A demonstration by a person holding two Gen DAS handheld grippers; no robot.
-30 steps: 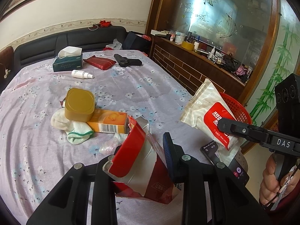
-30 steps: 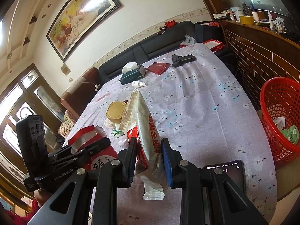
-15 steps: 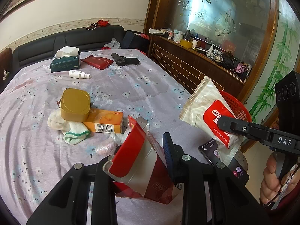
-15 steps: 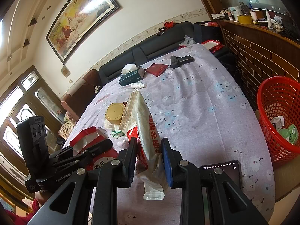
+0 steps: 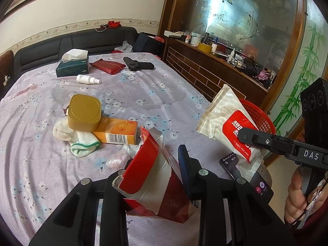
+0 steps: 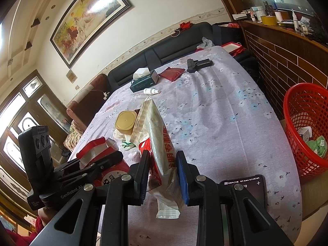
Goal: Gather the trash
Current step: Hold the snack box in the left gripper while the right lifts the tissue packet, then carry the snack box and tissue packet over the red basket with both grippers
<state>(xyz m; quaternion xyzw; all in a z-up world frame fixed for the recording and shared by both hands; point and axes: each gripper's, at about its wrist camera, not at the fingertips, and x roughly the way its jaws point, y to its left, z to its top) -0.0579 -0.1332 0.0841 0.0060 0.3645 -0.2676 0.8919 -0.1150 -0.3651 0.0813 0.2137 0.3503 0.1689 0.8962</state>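
I hold both tongs over the near edge of the table, apparently ready to carry: the left gripper is clamped on a torn red-and-silver cardboard carton, and the right gripper is pinched hard on a crumpled white-and-red wet-wipe packet printed "Wet wipe". The red plastic mesh basket beside the table's right edge already holds scraps, so I judge it the destination. Farther off lie an orange barcoded box under a gold square tin; the grippers read "DAS" and "GenRobot".
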